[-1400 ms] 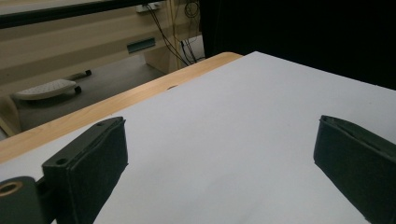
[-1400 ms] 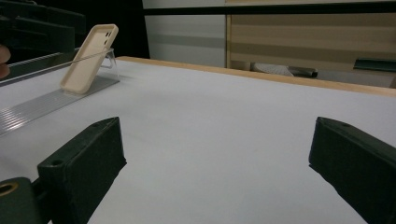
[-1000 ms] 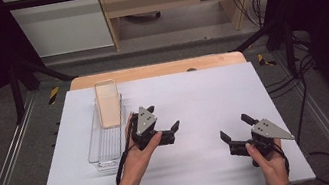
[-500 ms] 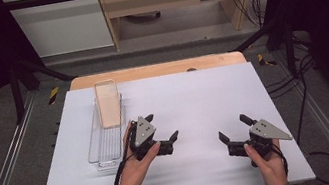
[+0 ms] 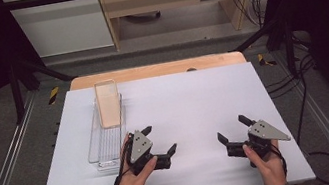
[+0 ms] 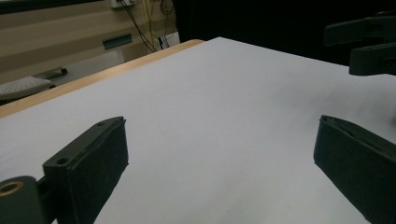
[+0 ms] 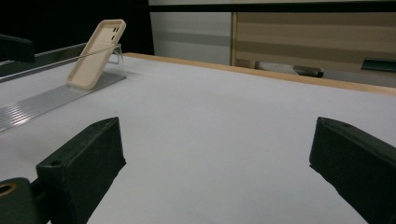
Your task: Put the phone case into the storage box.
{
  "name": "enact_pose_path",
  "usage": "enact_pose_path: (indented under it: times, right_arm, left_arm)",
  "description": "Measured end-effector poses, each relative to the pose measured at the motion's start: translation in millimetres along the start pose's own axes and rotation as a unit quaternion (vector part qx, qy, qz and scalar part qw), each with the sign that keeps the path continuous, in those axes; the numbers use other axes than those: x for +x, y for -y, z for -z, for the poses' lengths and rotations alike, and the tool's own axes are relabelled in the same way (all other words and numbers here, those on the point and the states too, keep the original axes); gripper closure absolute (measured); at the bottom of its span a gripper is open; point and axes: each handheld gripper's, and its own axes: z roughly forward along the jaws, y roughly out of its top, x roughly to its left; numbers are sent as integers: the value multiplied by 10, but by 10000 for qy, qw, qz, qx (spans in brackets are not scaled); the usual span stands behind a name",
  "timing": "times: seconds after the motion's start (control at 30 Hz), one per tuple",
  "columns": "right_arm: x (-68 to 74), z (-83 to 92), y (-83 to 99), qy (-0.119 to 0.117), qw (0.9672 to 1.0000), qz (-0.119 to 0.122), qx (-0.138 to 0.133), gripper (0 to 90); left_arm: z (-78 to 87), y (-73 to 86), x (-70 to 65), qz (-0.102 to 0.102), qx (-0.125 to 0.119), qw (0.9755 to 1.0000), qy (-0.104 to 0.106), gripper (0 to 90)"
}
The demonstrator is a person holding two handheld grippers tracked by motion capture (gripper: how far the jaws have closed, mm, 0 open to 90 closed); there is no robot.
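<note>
Beyond left hand-held gripper (image 5: pixel 159 140), phone case (image 5: pixel 108 103) leans.

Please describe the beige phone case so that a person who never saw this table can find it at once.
Look at the white table, at its far left part, where a clear ribbed plastic tray lies. The phone case stands in the tray's far end, leaning back. It is the only beige thing on the table; both tools are black.
</note>
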Motion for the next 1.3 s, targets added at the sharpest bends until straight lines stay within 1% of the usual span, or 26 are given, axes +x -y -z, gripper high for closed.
enact_pose_path:
  times: [0.23,0.43,0.53,0.7,0.9,1.1,1.27,1.3]
  right_arm:
    - [14,-3,6,-2,10000,1,-17,29]
    - [11,-6,9,12,10000,-14,-34,29]
    - [11,-6,10,9,10000,-11,-35,28]
    - [15,-8,11,8,10000,-11,-34,28]
    - [16,-10,11,19,10000,-5,-31,28]
    - [19,-11,12,24,10000,4,-18,28]
    - [17,-13,13,26,10000,3,-19,28]
    - [17,-13,13,25,10000,6,-19,28]
  left_arm:
    - [152,23,3,-48,-97,9999,-76,27]
    - [274,25,33,40,-223,9997,-111,27]
    - [343,9,61,30,-282,9995,-164,27]
    - [459,-9,111,108,-398,9989,-215,27]
    - [588,-24,177,208,-558,9978,-308,27]
    - [720,-62,255,239,-694,9964,-417,27]
    - [835,-64,347,287,-793,9949,-551,27]
    - [866,-59,373,325,-842,9942,-591,27]
